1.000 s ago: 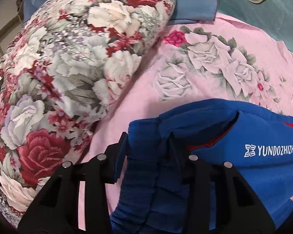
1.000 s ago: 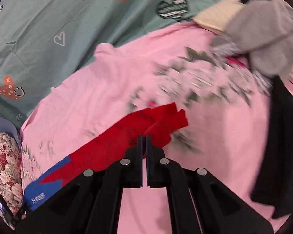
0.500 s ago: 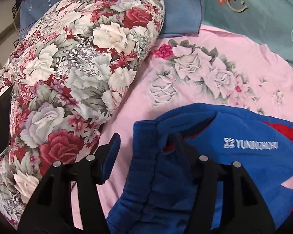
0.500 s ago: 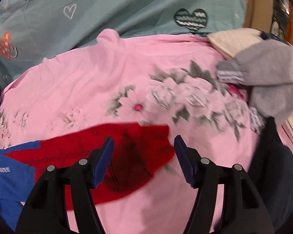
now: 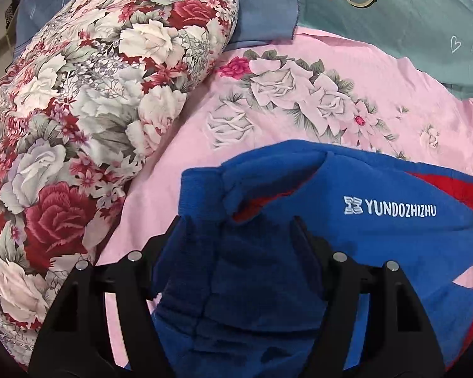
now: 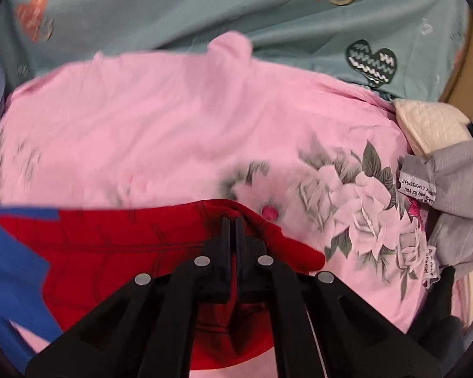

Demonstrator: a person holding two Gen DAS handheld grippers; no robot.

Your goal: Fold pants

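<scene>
Left wrist view: the left gripper [image 5: 236,230] stands w/ jaws spread wide, one finger each side of the bunched blue waistband of the pants [image 5: 347,220], fabric between them but not pinched. The pants lie on a pink floral sheet [image 5: 299,110]; the top part is blue w/ white "YUNDOZHIZHU" lettering [image 5: 391,210], a red lining shows in the waist opening, and red panels begin toward the right edge. A big floral pillow [image 5: 94,110] in red & white roses sits at left, its edge resting on the pink sheet, near the waistband but apart from it. Behind it is a blue pillowcase [image 5: 261,3], and a teal bedcover [image 5: 410,15] w/ a smiley print at top right. Right wrist view (somewhat blurred): the right gripper [image 6: 232,220] has jaws pressed nearly together, pinching a raised fold of the red leg fabric of the pants [image 6: 126,245] at the far, leg end; the blue part shows at far left. The pink sheet [image 6: 173,126] stretches beyond, the teal cover [image 6: 236,6] w/ heart prints behind that. At right, a grey garment [image 6: 457,182] w/ a white label lies at the sheet's edge, a cream quilted piece [image 6: 432,123] just behind it, and a dark cloth [image 6: 441,315] below.
</scene>
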